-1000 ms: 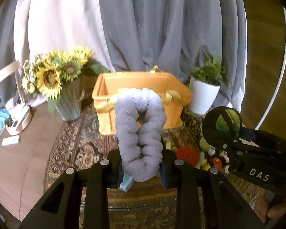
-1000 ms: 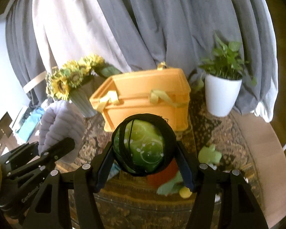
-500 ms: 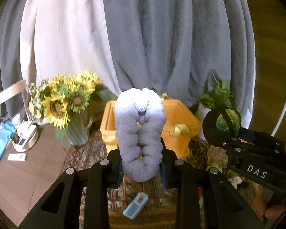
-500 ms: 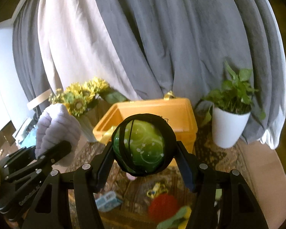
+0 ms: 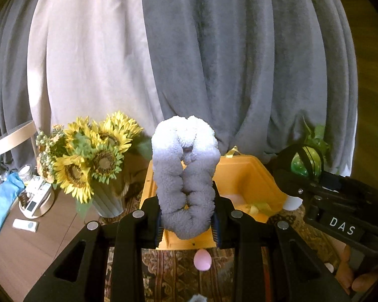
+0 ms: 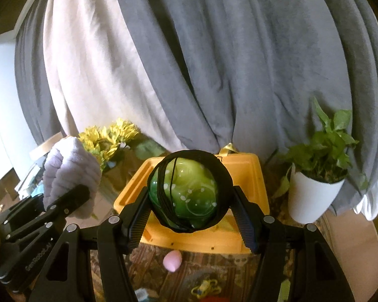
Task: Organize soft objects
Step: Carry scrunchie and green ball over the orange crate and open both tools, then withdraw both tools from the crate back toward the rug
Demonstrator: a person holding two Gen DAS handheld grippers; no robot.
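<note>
Fluffy grey plush loop (image 5: pixel 186 183) is pinched low by the left gripper (image 5: pixel 187 222); light and squashy. Right gripper (image 6: pixel 191 210) squeezes a slick green ball (image 6: pixel 186 196) at its middle, both near the orange basket (image 5: pixel 262 176).

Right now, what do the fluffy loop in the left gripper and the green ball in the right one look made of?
Fluffy loop: pale lilac plush or fleece, matte, nubbly pile. Green ball: glossy, probably soft rubber or vinyl, with bright highlights and white speckles; black cords wrap it.
</note>
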